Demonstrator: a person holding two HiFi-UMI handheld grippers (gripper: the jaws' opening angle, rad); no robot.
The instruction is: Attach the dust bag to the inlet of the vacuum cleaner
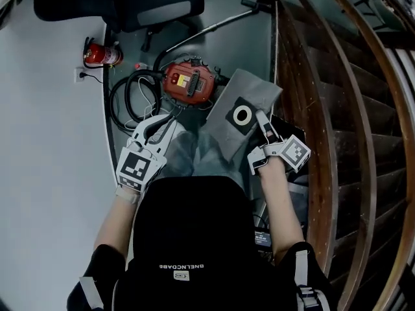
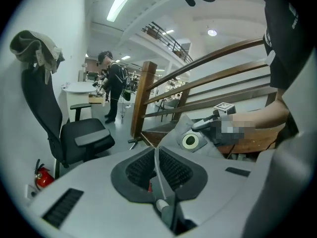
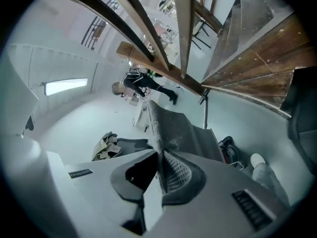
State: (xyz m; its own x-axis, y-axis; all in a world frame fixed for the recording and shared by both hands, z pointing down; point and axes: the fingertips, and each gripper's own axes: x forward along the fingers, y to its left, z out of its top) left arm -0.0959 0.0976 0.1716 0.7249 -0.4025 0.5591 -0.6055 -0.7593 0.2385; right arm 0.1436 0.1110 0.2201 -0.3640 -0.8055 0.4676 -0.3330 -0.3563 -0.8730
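Bag-fitting in progress: grey felt dust bag (image 1: 251, 91) with black collar and white ring, clamped at its edge in right gripper (image 1: 261, 116), held just beside red vacuum cleaner (image 1: 188, 83). Closed and empty: left gripper (image 1: 161, 123). Advisable: square ring to inlet, support collar, press evenly.

Light: cool, even indoor light; ceiling strip lamp (image 2: 121, 1) glares.
Edges: fisheye bending, black corners.
Shadows: soft, faint.
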